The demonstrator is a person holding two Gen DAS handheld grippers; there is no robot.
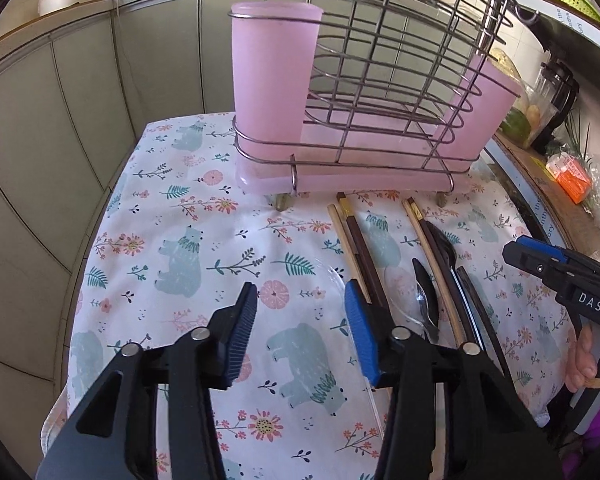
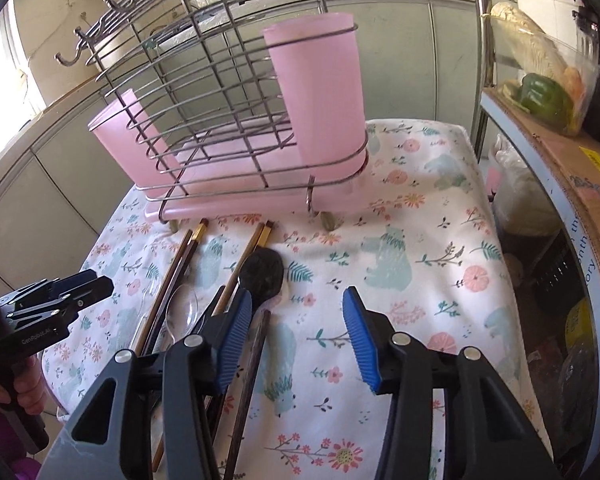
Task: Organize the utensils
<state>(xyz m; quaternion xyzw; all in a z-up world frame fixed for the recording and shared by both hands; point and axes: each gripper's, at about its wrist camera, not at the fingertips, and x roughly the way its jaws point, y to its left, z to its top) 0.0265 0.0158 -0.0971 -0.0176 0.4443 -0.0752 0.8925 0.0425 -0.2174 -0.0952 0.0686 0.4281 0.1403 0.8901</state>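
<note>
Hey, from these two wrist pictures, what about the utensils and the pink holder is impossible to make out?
- Inside of the tall pink plastic cups in the wire rack: both views look from below the rims.
- Near ends of the wooden chopsticks: left view, hidden behind the left gripper.
- Handle of the black spoon: right view, covered by the right gripper.
- Clear plastic spoons: see-through, outlines faint.

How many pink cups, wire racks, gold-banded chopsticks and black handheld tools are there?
Pink cups: 2
Wire rack: 1
Gold-banded chopsticks: 2
Tools: 2, left tool and right tool
Total: 7
</note>
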